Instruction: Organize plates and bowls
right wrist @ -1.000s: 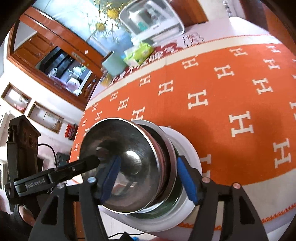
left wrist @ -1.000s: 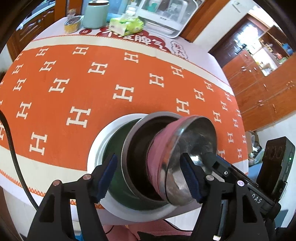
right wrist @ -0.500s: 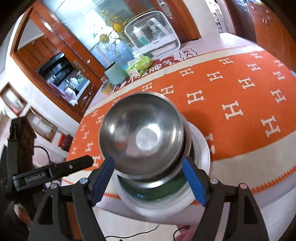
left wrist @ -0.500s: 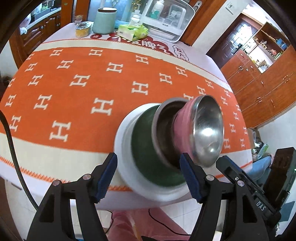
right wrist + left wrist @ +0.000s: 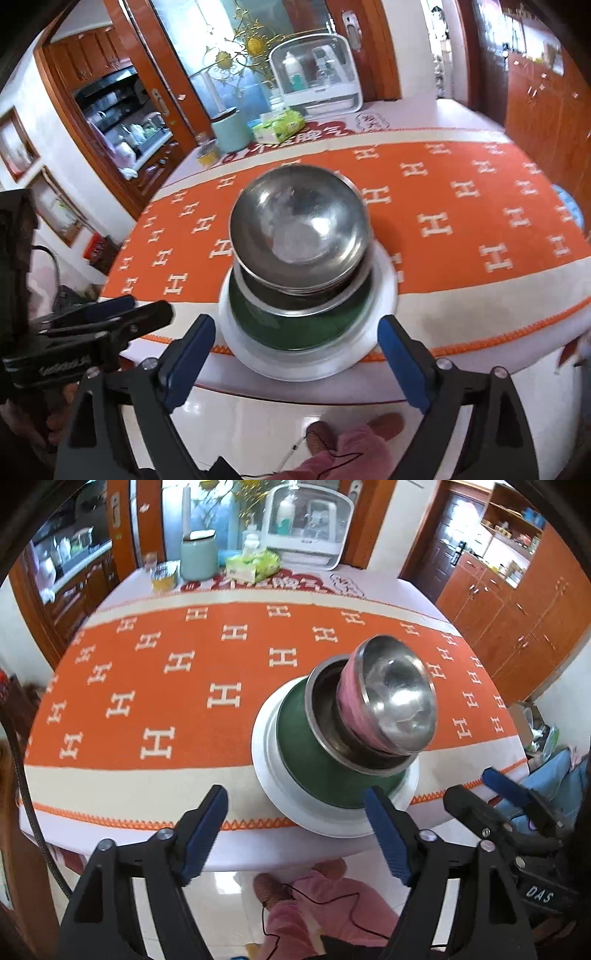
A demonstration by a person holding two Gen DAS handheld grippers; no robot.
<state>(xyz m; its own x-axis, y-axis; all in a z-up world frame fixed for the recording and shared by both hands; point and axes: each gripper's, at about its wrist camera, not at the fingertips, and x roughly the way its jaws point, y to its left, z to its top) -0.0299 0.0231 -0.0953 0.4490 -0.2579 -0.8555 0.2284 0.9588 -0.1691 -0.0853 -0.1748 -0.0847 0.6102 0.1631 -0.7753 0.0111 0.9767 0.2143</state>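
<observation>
Left gripper (image 5: 295,834): blue-padded fingers (image 5: 205,825) spread wide, nothing between them, touching nothing; jaws have just been opening. It hangs off the near table edge, tips over the tablecloth border and floor, the stack just ahead and right of centre.

Right gripper (image 5: 297,360): blue-padded fingers (image 5: 402,363) also wide apart, empty, no contact; jaws have just been opening too. The stack sits ahead between the finger lines but clear of both pads.

Stack stands near the front edge of the round table under the orange H-pattern tablecloth (image 5: 177,686). Bottom: wide white round plate (image 5: 269,775), its near rim over the cream border of the cloth. On it a dark green bowl (image 5: 306,753), then a shallow steel bowl (image 5: 325,716), then a pink-sided steel-lined bowl (image 5: 351,701) on top, its shiny inside (image 5: 299,236) facing up. In the right view the white plate (image 5: 384,291) shows as a ring around the green bowl (image 5: 291,328).

Far side of the table: mint green canister (image 5: 197,555), green tissue pack (image 5: 253,566), white plastic-lidded box (image 5: 308,531), small yellow jar (image 5: 162,578). Person's pink trouser leg and slipper (image 5: 306,904) below the table edge. Each gripper shows in the other's view, right one (image 5: 517,812) at right, left one (image 5: 92,321) at left.
</observation>
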